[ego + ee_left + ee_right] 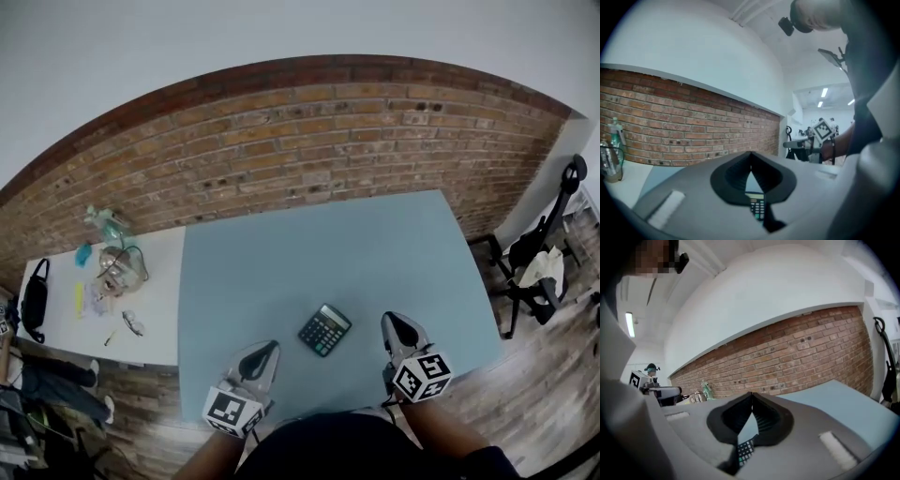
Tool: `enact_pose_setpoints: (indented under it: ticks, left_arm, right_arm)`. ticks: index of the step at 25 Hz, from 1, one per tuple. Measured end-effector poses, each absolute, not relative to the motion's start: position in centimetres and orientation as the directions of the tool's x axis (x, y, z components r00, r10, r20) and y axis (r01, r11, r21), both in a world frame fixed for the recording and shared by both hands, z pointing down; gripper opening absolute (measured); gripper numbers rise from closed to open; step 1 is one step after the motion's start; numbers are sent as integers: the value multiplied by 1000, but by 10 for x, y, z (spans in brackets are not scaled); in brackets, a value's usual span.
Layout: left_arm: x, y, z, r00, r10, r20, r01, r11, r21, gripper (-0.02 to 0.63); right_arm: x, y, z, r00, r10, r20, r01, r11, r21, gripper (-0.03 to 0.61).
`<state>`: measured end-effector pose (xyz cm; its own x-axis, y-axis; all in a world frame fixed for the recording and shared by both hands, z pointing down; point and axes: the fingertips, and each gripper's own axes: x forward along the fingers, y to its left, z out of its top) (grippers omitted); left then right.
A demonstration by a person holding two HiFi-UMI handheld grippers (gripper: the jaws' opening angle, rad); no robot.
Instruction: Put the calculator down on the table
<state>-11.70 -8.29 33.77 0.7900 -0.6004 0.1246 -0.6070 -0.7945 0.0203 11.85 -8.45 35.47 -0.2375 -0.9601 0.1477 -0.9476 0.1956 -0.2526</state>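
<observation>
Head view: the calculator (325, 329) lies flat, keys up, on the blue-grey tabletop (375, 244), in the near half and turned a little askew. It sits between the two tools and touches neither. The left hand-held gripper (271, 347) and right hand-held gripper (395, 320) flank it, both low in frame over the near edge. The put-down looks complete.

Left gripper view: jaws closed tip to tip with nothing pinched. The calculator shows only through the slot below the tips, resting on the tabletop beyond.

Right gripper view: jaws likewise together and empty, with the calculator's keys glimpsed beneath them.

Risks, as I judge them:
- An inward swing of either tool, or a trailing sleeve, could clip the calculator and skate it across the smooth top.
- A nudge toward the person would carry it to the near edge, the closest drop.

Room:
- Wide bare tabletop runs back to the brick wall (309, 131).
- The left edge abuts a cluttered white side table (159, 281).
- A black frame (534, 253), likely a chair, stands off the right corner.
- Pulling straight back and up looks cleanest.
</observation>
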Motion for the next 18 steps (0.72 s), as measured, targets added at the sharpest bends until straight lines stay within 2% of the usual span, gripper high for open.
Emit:
enact_pose_setpoints:
  ticks: [3, 8, 15, 18]
  left_arm:
    - [-120, -83, 324, 774, -624, 106, -632, -773, 60, -15]
    - [-126, -82, 341, 776, -617, 129, -625, -780, 26, -15]
    - [-141, -81, 343, 780, -622, 71, -623, -782, 4, -15]
    - [-153, -93, 340, 779, -621, 89, -625, -780, 27, -15]
  right_arm:
    - [119, -82, 334, -226, -969, 103, -961, 204, -189, 5]
    - [118, -73, 323, -214, -974, 78, -968, 201, -150, 5]
    - [101, -54, 339, -214, -974, 74, -954, 192, -230, 5]
    - [89, -64, 342, -208, -974, 90, -954, 181, -239, 5]
